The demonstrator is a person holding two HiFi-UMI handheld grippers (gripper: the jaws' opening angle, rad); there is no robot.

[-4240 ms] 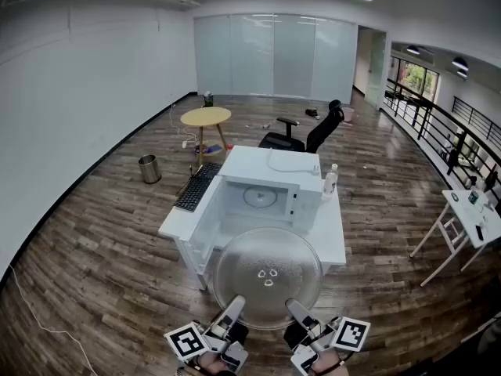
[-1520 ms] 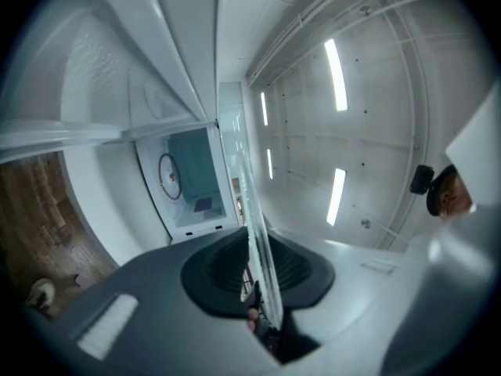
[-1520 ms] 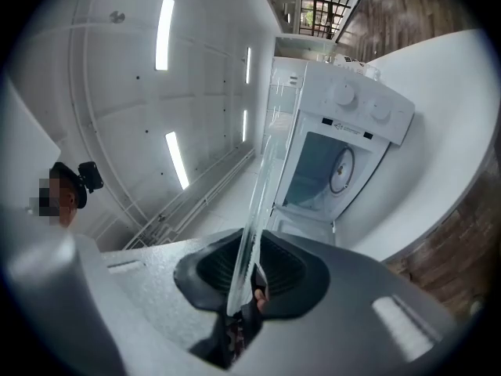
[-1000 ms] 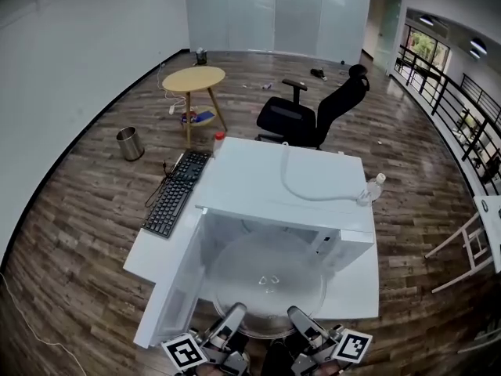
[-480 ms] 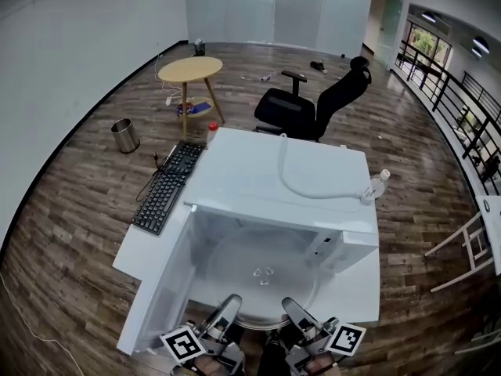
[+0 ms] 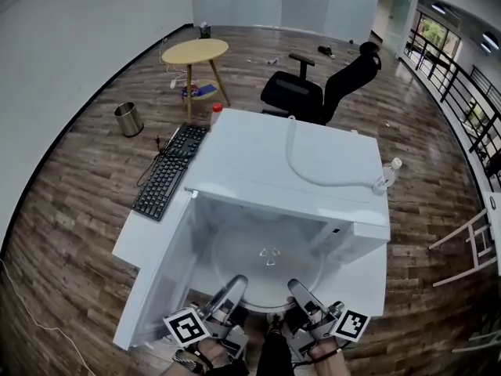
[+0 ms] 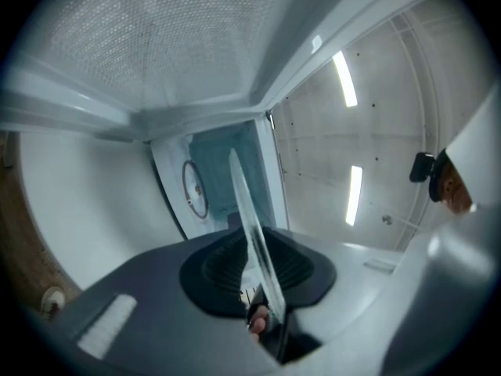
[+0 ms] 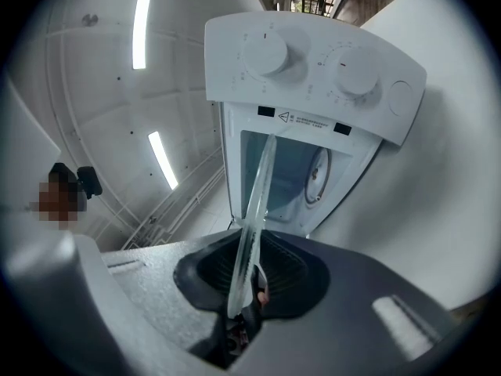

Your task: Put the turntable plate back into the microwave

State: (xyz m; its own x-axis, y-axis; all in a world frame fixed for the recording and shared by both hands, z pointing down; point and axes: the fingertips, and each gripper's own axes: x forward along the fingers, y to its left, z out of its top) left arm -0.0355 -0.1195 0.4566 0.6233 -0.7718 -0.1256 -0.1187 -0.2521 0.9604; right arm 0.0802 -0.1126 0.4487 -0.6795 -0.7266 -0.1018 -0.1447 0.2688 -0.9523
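Observation:
The clear glass turntable plate point(image 6: 266, 261) lies roughly flat and mostly inside the open white microwave point(image 6: 290, 171), with its near rim at the cavity mouth. My left gripper point(image 6: 235, 284) holds that rim on the left; its jaws have just been opening slightly, with the rim still between the pads. My right gripper point(image 6: 297, 288) is shut on the rim at the right. In the left gripper view the plate point(image 7: 250, 218) shows edge-on, running into the left gripper point(image 7: 262, 304). In the right gripper view the plate point(image 8: 254, 202) does the same at the right gripper point(image 8: 246, 288), below the dial panel point(image 8: 313, 61).
The microwave door point(image 6: 160, 276) hangs open to the left, beside my left gripper. A black keyboard point(image 6: 164, 180) lies left on the white table point(image 6: 141, 241). A white cable point(image 6: 313, 175) lies on the microwave top and a bottle point(image 6: 389, 171) stands at the right. An office chair point(image 6: 313, 92) stands behind.
The plate, first held out in front of the microwave, has gone into the cavity. Over the last second both grippers pushed it further in and slightly lower.

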